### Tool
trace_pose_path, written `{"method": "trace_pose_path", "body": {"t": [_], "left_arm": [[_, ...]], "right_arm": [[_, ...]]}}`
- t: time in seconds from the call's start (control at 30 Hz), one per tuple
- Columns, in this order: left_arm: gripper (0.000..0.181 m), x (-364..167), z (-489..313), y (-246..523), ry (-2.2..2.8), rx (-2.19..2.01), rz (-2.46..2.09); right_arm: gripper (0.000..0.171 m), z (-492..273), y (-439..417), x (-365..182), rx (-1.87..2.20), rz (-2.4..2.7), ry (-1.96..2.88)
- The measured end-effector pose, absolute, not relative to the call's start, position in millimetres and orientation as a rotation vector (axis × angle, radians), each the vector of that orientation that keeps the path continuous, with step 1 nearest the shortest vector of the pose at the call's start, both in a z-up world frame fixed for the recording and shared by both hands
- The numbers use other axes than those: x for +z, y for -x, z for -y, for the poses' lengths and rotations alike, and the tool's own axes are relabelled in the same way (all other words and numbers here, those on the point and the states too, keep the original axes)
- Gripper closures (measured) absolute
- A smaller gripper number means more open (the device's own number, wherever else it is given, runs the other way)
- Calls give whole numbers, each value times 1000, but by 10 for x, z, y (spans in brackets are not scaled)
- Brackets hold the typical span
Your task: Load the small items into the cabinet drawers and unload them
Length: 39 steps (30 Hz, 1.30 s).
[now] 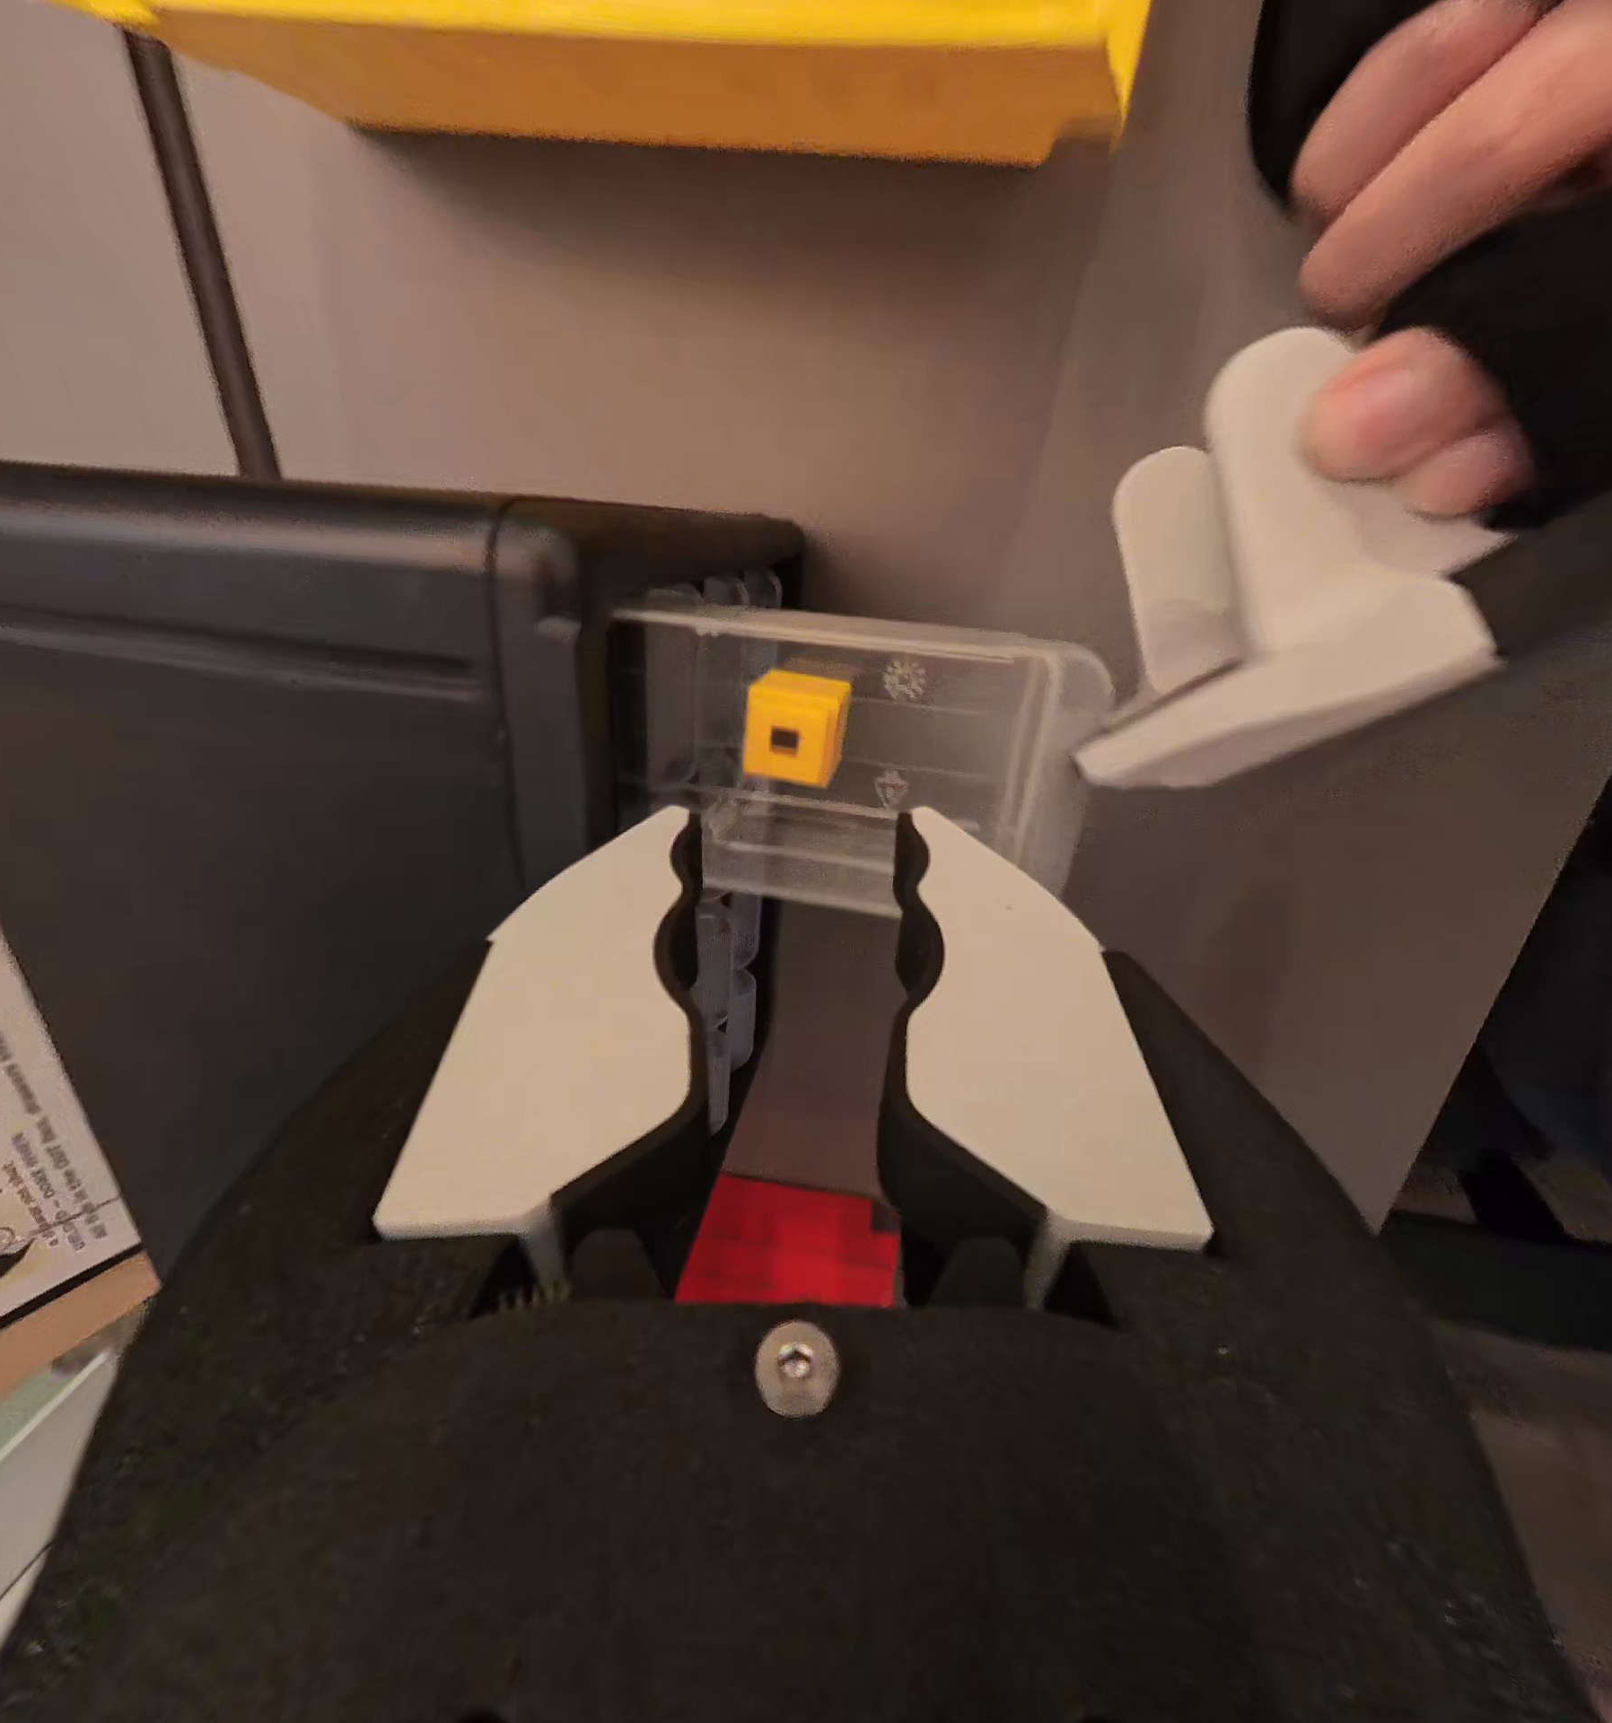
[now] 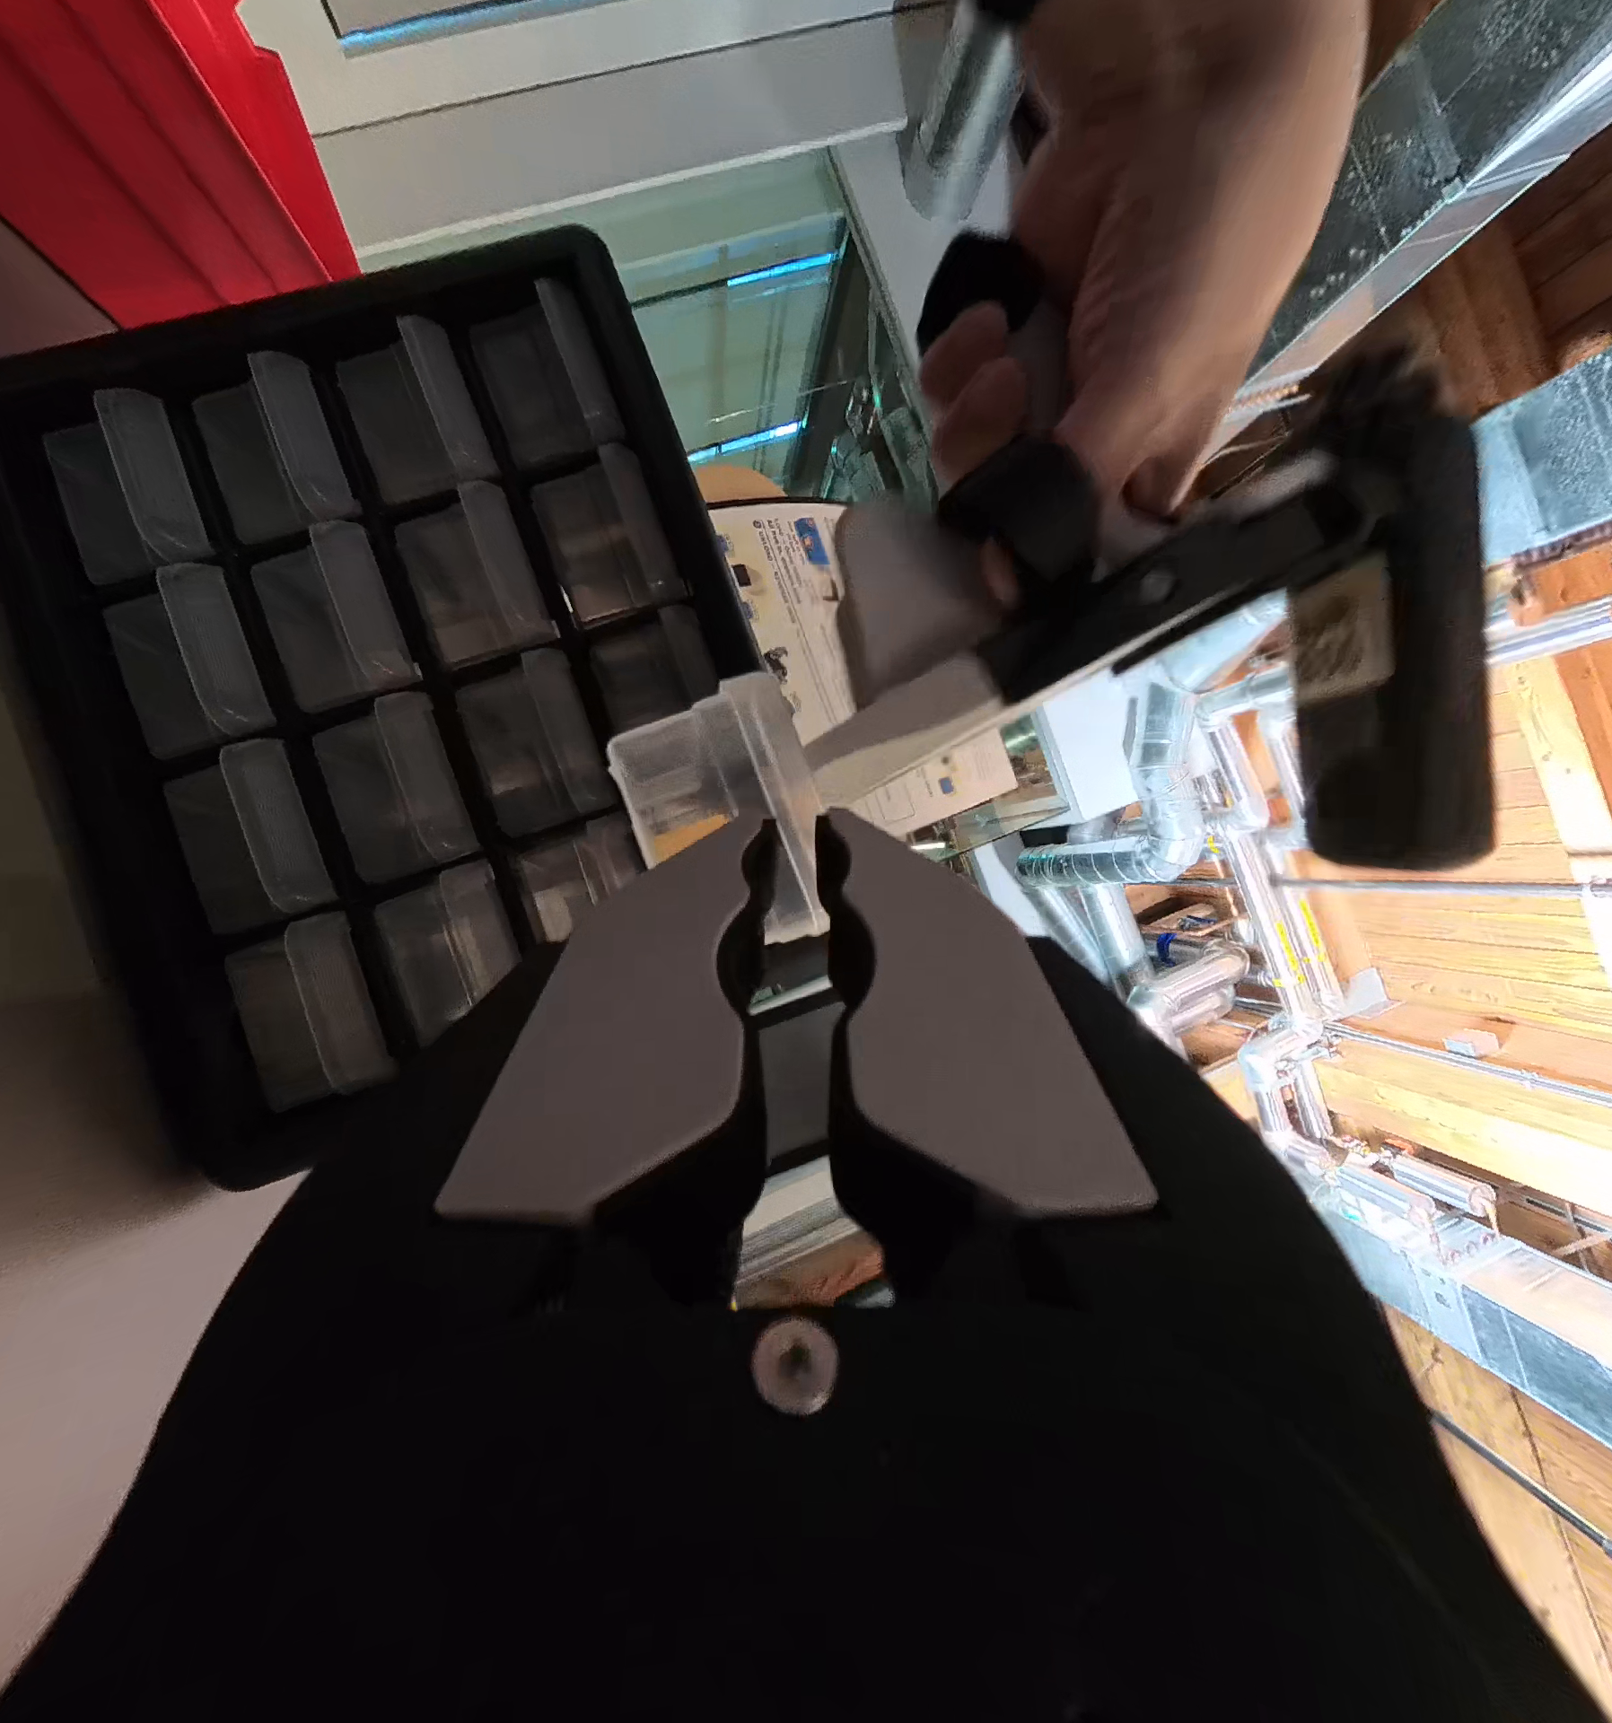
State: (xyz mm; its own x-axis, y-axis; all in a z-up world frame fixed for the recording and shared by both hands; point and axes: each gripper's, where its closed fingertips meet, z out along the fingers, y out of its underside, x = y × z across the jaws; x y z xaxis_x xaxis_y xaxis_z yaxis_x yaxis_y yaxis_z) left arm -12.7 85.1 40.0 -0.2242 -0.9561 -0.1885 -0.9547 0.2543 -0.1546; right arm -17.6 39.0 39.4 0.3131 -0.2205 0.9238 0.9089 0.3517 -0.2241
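Observation:
A black cabinet (image 2: 317, 653) holds several clear drawers. One clear drawer (image 1: 877, 709) is pulled out of it, with a small yellow cube (image 1: 798, 727) inside. My left gripper (image 1: 802, 830) has its white fingers closed on either side of the drawer's front handle tab (image 1: 802, 858). My right gripper (image 2: 795, 834) is shut on the thin clear front plate of the same drawer (image 2: 709, 774). It also shows in the left wrist view (image 1: 1096, 755), held by a hand at the drawer's right edge. The left gripper also shows in the right wrist view (image 2: 821, 769), reaching the drawer from the upper right.
A yellow bin (image 1: 644, 84) hangs above the cabinet, next to a dark metal pole (image 1: 196, 261). A red bin (image 2: 131, 140) stands beside the cabinet. A printed box (image 1: 10, 1165) lies at the left. A red object (image 1: 784, 1249) sits below my left fingers.

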Motion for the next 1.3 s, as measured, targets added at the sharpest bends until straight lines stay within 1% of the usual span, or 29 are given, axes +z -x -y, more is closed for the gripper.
{"method": "trace_pose_path", "body": {"t": [0.13,0.23,0.43,0.6,0.77,0.83,0.93,1.03,1.13,1.3], "left_arm": [[144,807,-826,378,1725,-200,-2055],[145,953,-866,775,1716,-272,-1855],[149,1039,-853,1524,1700,-446,-1521],[151,1088,-1051,1992,1680,-548,-1301],[155,1201,-1242,2200,1661,-678,-1178],[155,1183,-1277,2247,1668,-684,-1172],[155,1176,-1347,2340,1676,-656,-1146],[155,1186,-1422,2508,1690,-627,-1097],[155,1163,-1594,2784,1746,-547,-995],[155,1082,-1810,3157,1832,-474,-858]], "right_arm": [[162,-521,113,363,-917,928,941],[162,-645,86,368,-923,910,967],[160,-987,-42,368,-936,863,1066],[149,-1182,-80,312,-964,873,1102],[147,-1261,-97,303,-962,864,1123],[141,-1290,-100,269,-949,869,1160],[143,-1140,-34,297,-949,867,1091],[148,-1029,143,59,-876,979,1081],[152,-1151,107,-80,-999,1011,1090],[156,-1361,-81,-84,-1060,925,1172]]}}
